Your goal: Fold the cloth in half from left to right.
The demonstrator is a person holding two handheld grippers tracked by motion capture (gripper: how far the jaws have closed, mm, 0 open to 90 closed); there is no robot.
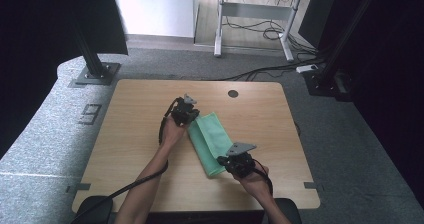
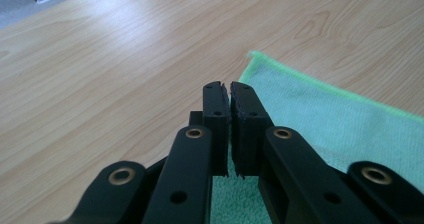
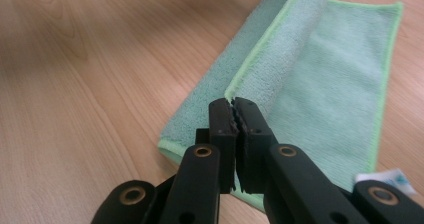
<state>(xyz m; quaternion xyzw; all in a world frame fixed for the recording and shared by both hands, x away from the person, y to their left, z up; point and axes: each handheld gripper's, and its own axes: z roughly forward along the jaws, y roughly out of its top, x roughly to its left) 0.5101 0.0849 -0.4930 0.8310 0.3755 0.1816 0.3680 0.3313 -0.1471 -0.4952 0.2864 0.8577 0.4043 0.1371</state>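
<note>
One light wooden table with rounded corners [image 1: 130, 134] carries the whole job, and on it lies a single mint-green microfibre cloth with a brighter green hem [image 1: 212, 139], set slantwise near the centre. The cloth is part-folded: in the right gripper view one long edge is lifted and turned over the layer beneath, with a white label at the near corner. The left gripper [image 1: 184, 113] sits at the cloth's far end, jaws closed together; whether fabric is pinched there cannot be told, since the cloth passes beneath the jaws. The right gripper [image 1: 239, 161] sits at the near end, jaws clamped on the raised hem.

Judgement: a lengthwise fold appears to be in hand. The next move would call for both ends travelling together across the cloth, kept level, so the hems meet without skew.
</note>
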